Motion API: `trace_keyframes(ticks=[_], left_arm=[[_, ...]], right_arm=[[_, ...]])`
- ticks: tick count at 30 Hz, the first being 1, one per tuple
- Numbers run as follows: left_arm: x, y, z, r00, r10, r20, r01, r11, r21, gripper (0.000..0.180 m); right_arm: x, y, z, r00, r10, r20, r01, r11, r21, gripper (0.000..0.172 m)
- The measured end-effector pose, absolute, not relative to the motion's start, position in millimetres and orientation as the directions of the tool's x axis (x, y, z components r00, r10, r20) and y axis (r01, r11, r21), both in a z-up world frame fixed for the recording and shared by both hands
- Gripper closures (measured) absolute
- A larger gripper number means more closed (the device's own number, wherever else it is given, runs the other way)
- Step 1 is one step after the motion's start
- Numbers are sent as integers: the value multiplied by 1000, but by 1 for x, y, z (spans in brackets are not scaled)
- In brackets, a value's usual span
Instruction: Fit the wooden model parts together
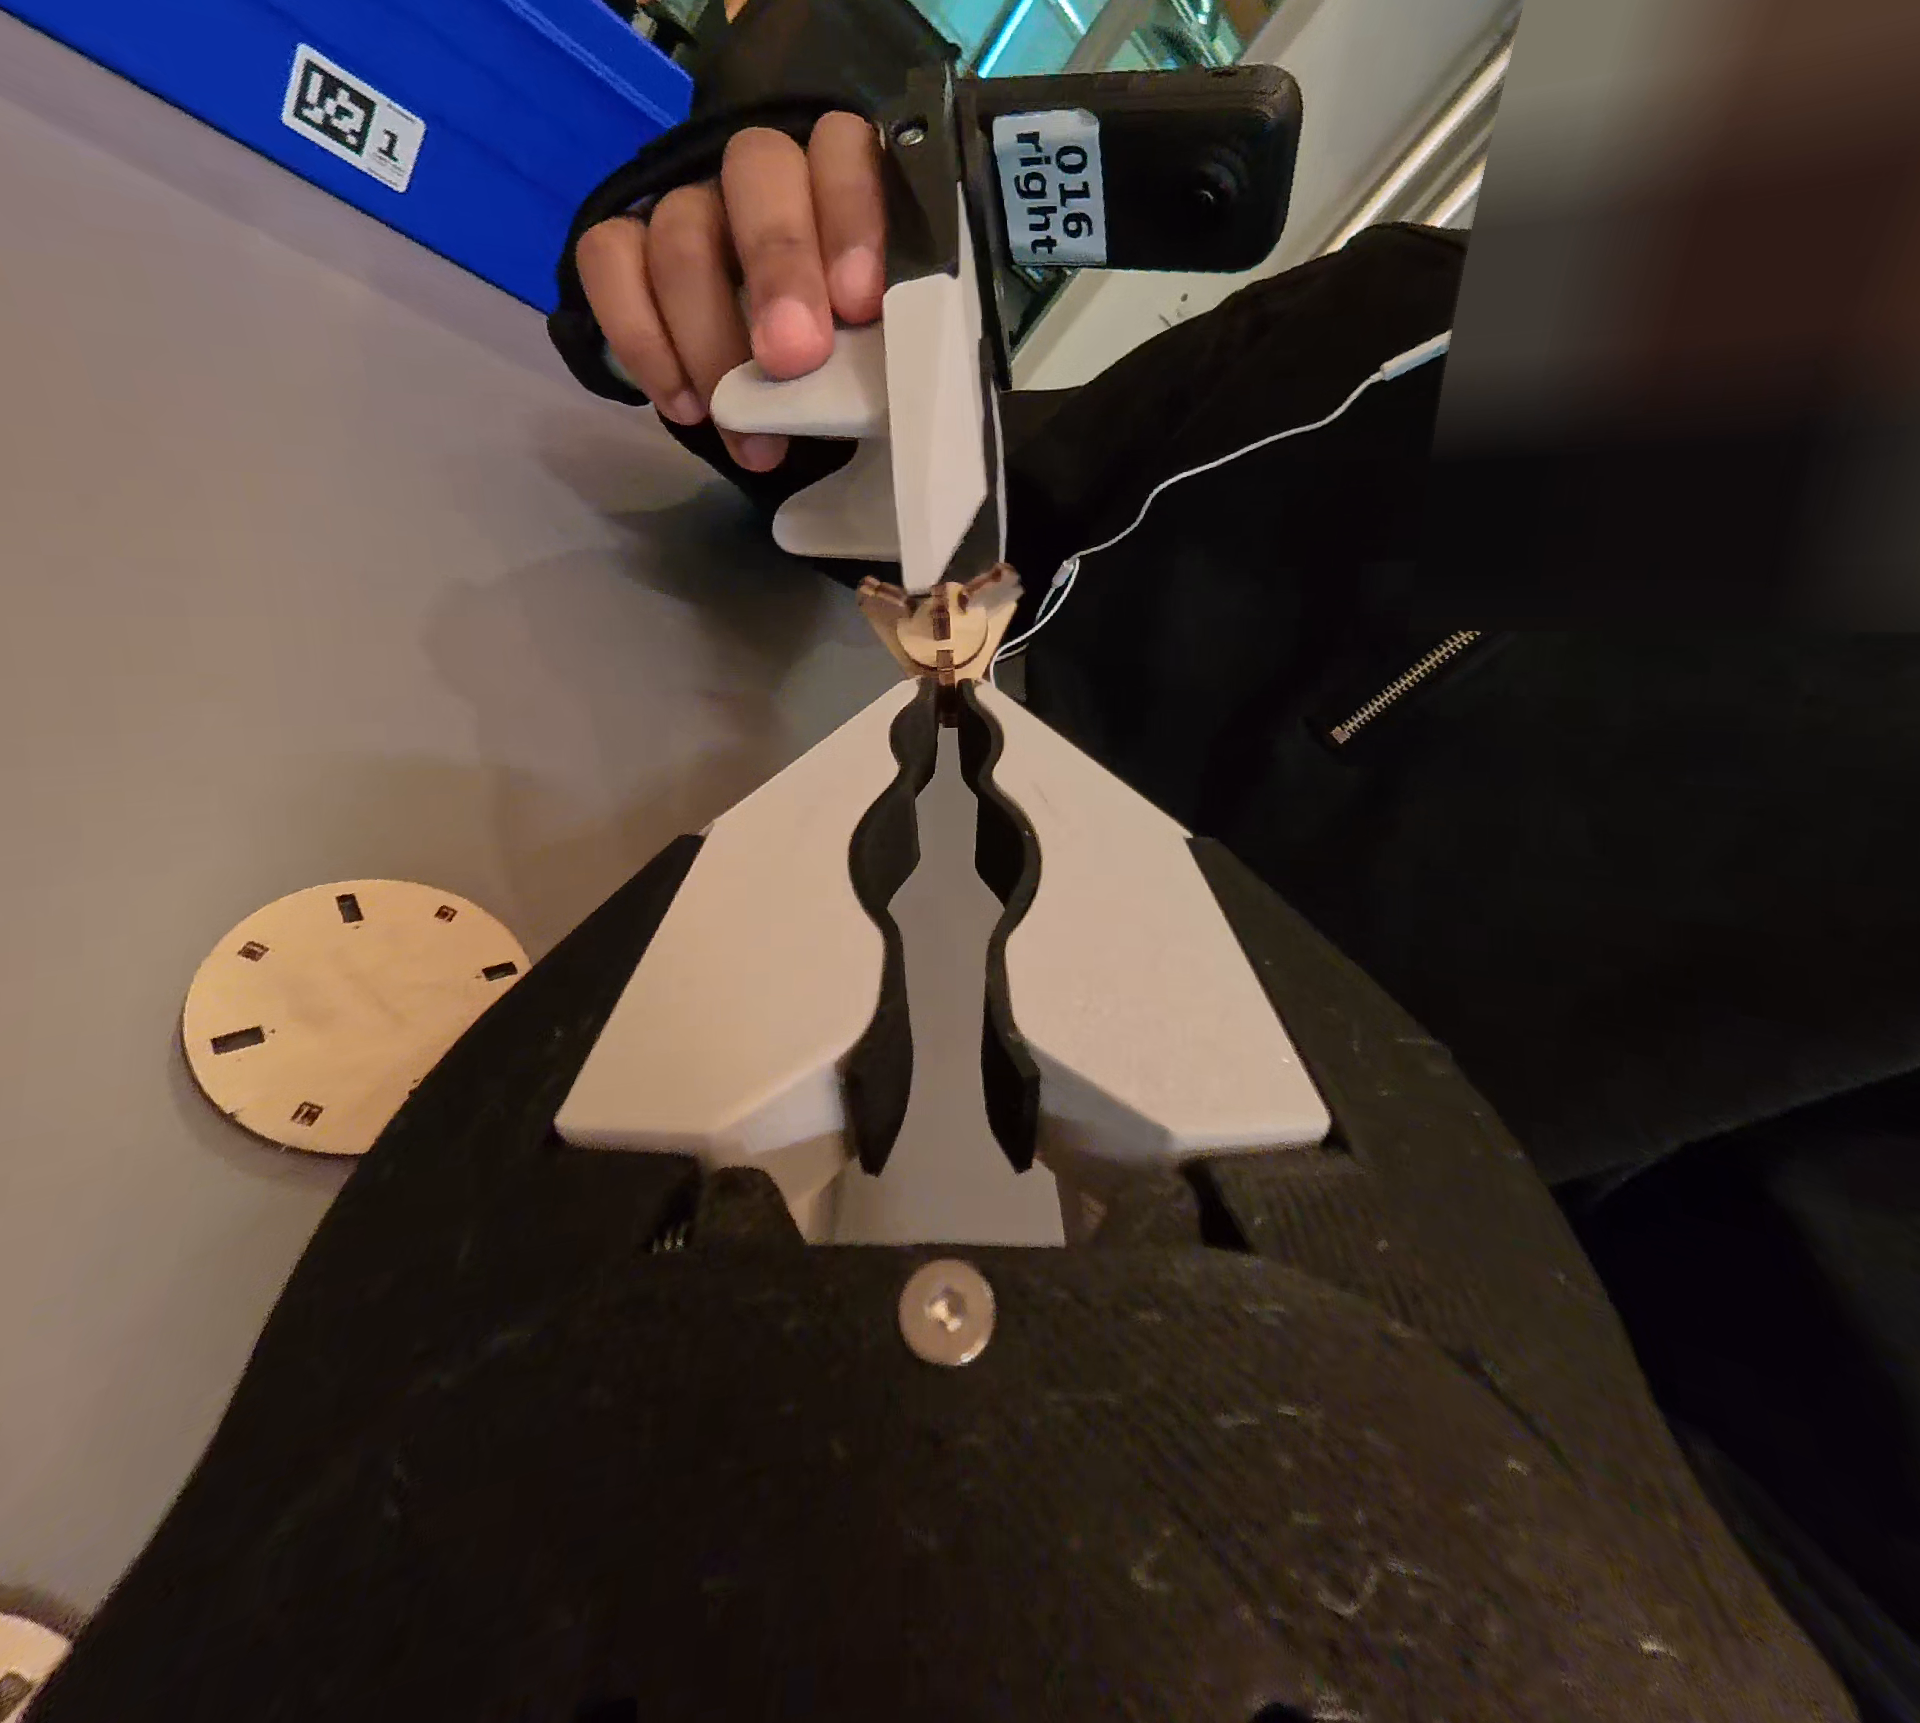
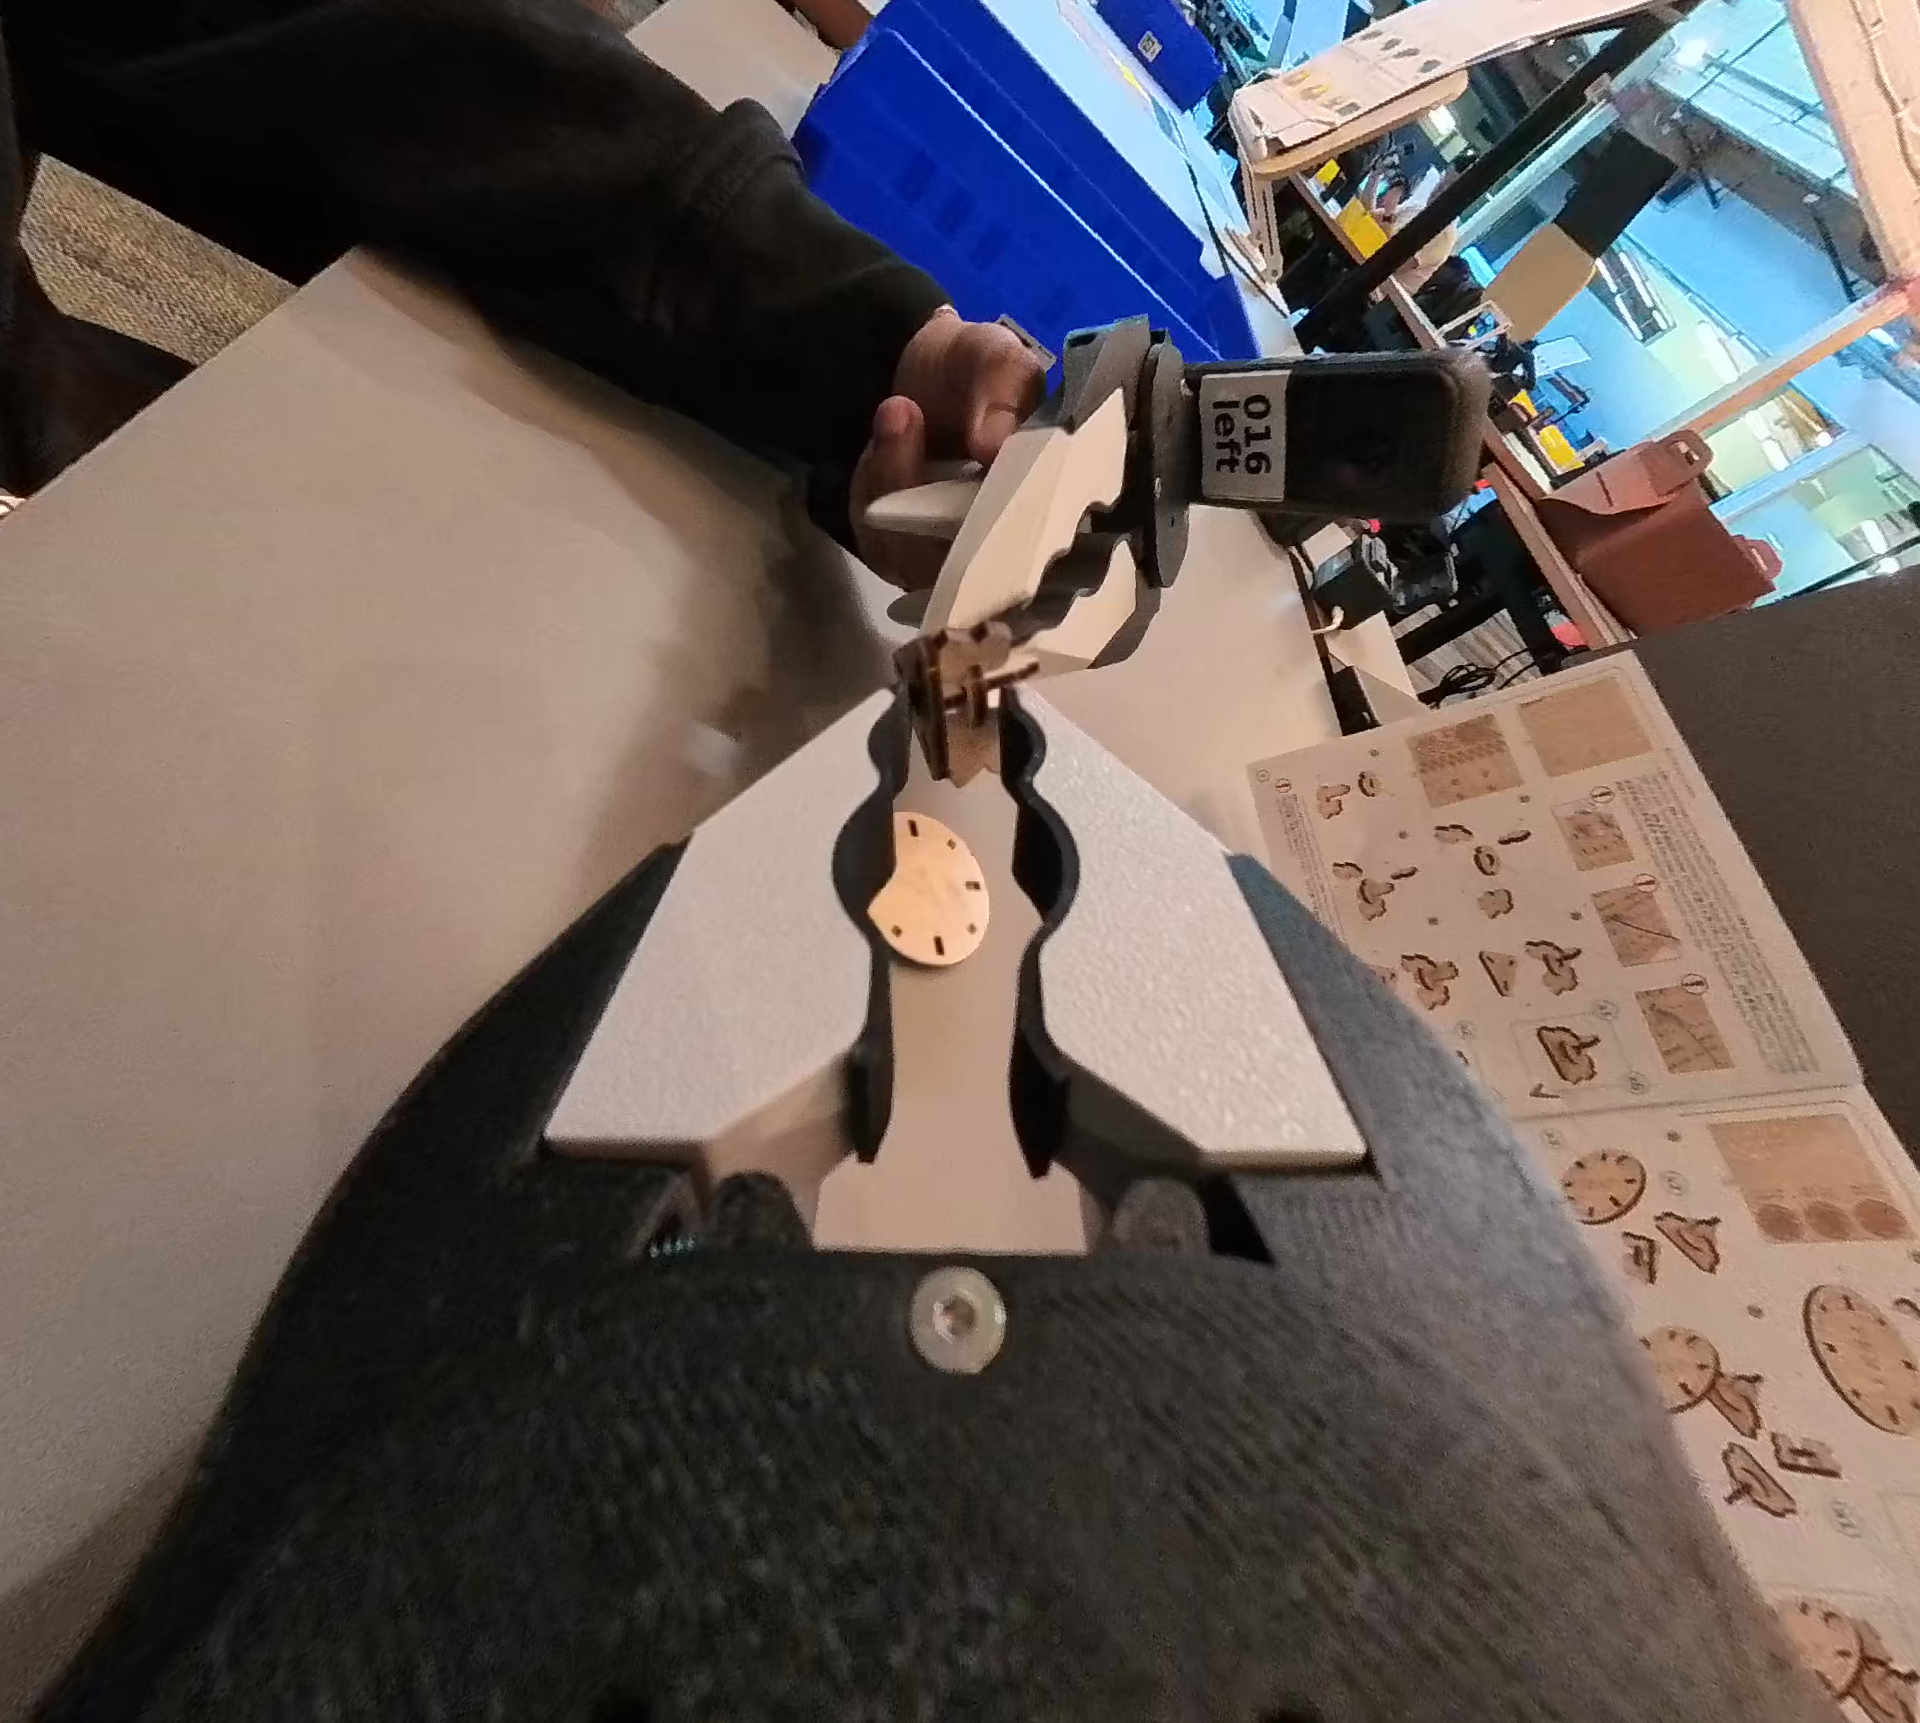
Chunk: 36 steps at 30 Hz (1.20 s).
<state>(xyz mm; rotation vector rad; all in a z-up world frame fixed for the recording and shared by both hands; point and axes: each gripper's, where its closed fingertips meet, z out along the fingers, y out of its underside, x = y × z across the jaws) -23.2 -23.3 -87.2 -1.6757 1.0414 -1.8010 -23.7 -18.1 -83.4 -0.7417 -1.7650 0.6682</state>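
Your two grippers meet on one small wooden assembly (image 1: 940,634) held above the grey table (image 1: 312,634). Your left gripper (image 1: 945,705) is clenched on its tab; your right gripper (image 2: 951,743) grips it too. One slotted wooden disc (image 1: 348,1013) lies below it on the table, beside two instruction sheets (image 2: 1538,894).

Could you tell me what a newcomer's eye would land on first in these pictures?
First, the small wooden assembly held in mid-air above the grey table, pinched at its lower tab by the left gripper, with the right gripper closed around it from the opposite side. Next, a slotted wooden disc lies flat on the table to the left, and a blue bin stands at the far edge.
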Motion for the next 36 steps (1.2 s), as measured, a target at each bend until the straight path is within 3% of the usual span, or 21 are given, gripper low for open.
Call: trace_keyframes(ticks=[9, 12, 18, 21, 24, 29, 36], left_arm=[[-23, -20, -89, -116, -767, 632, -157, -614, -774, 179], [-29, -6, -91, -29, -786, 617, -129, -609, -782, 158], [-77, 45, -68, 253, -801, 543, 86, -540, -837, 155], [-104, 64, -62, 411, -771, 486, 148, -470, -870, 157], [-125, 74, -53, 505, -741, 442, 193, -402, -895, 160], [-138, 78, -48, 560, -718, 413, 203, -364, -909, 160], [-141, 79, -47, 616, -705, 352, 143, -339, -930, 159]], right_arm=[[-24, -19, -82, -238, 751, 616, 159, 656, -738, 160], [-24, -11, -81, -205, 753, 626, 180, 658, -732, 160], [-29, 19, -94, -164, 739, 654, 206, 674, -709, 160], [-37, 25, -109, -273, 637, 721, 197, 771, -606, 160], [-46, 28, -130, -468, 462, 753, 245, 887, -392, 161], [-59, 25, -142, -733, 194, 652, 147, 981, -127, 160], [-69, 36, -159, -868, 280, 411, 212, 956, -203, 161]])
